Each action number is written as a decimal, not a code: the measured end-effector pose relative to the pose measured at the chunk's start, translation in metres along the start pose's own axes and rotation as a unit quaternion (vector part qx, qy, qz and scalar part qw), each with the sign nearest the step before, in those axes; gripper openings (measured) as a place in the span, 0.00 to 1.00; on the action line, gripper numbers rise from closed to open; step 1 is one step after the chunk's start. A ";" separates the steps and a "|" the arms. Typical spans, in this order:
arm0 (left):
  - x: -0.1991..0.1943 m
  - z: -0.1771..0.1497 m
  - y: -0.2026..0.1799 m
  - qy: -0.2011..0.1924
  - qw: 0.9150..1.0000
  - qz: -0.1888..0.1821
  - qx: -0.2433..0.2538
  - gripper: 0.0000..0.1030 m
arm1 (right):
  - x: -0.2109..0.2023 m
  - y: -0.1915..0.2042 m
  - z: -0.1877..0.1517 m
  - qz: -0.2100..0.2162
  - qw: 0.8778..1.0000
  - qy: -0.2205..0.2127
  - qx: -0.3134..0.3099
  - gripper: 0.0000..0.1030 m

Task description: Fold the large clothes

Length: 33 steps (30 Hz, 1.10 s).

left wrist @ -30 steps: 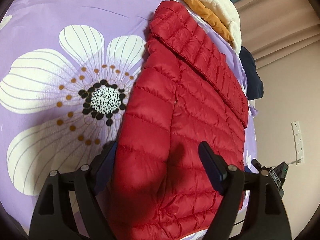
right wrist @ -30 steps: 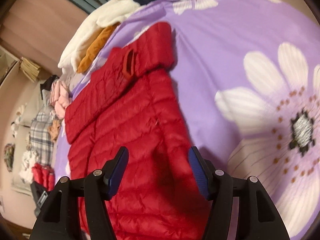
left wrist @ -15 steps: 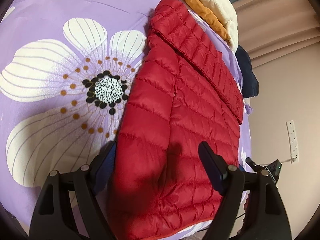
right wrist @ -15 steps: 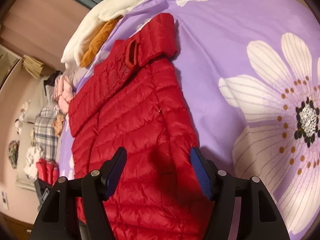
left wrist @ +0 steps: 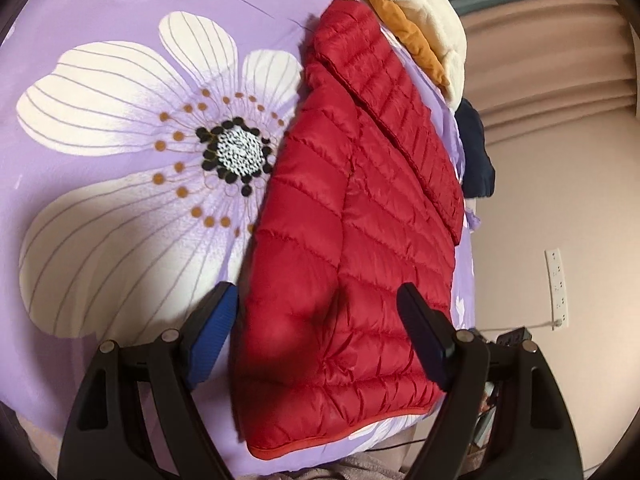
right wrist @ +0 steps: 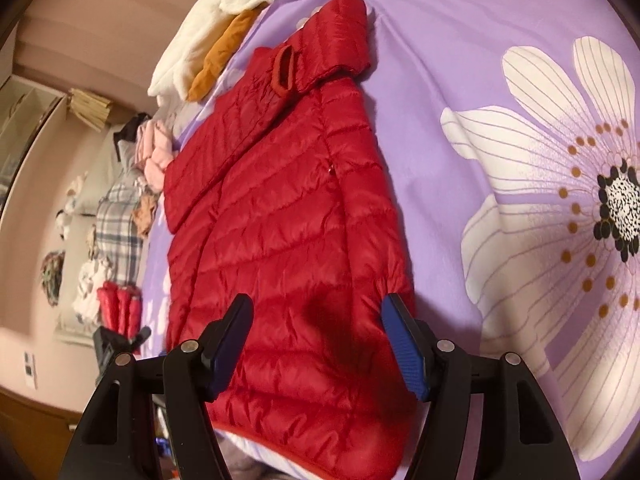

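Observation:
A red quilted puffer jacket [left wrist: 360, 216] lies flat on a purple bedspread [left wrist: 120, 20] printed with big white flowers, sleeves folded in, hood at the far end. My left gripper [left wrist: 320, 324] is open and empty, hovering above the jacket's hem end. The jacket also shows in the right wrist view [right wrist: 288, 208], with a hanging loop below its hood [right wrist: 336, 40]. My right gripper [right wrist: 320, 340] is open and empty above the jacket's lower part.
A cream and orange garment pile [left wrist: 420, 12] and a dark navy garment [left wrist: 474, 152] lie beyond the hood. Pink and plaid clothes [right wrist: 132, 200] lie off the bed's left side. A wall socket strip [left wrist: 558, 288] is on the right. The bed edge [left wrist: 340, 452] is near.
Both grippers have pulled back and risen from the jacket; more of its hem and the bed edge now show. Both stay open.

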<state>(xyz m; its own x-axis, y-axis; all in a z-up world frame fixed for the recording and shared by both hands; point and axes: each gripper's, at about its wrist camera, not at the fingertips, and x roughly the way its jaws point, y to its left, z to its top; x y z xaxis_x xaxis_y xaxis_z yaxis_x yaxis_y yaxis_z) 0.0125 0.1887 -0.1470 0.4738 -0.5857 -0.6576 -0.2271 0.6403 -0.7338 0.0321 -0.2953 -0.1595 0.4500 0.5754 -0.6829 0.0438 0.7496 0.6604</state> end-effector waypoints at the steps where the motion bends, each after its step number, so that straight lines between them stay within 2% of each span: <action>1: 0.000 0.001 0.000 -0.004 1.000 0.002 -0.002 0.79 | 0.000 0.000 -0.001 0.002 1.000 0.001 -0.001 0.65; 8: 0.014 0.010 -0.006 0.013 1.000 -0.002 0.002 0.79 | 0.009 0.001 0.003 0.011 1.000 -0.006 0.009 0.65; 13: 0.022 0.009 -0.016 0.017 1.000 -0.001 0.018 0.87 | 0.014 0.006 0.006 0.003 1.000 -0.003 -0.005 0.69; 33: 0.025 0.010 -0.014 0.020 1.000 -0.004 0.013 0.87 | 0.016 0.006 0.008 0.002 1.000 -0.004 -0.004 0.69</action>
<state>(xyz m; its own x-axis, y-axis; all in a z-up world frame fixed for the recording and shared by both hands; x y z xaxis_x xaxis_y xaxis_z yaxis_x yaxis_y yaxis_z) 0.0361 0.1704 -0.1514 0.4413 -0.6103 -0.6579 -0.1998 0.6479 -0.7350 0.0468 -0.2839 -0.1639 0.4577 0.5762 -0.6771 0.0349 0.7494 0.6612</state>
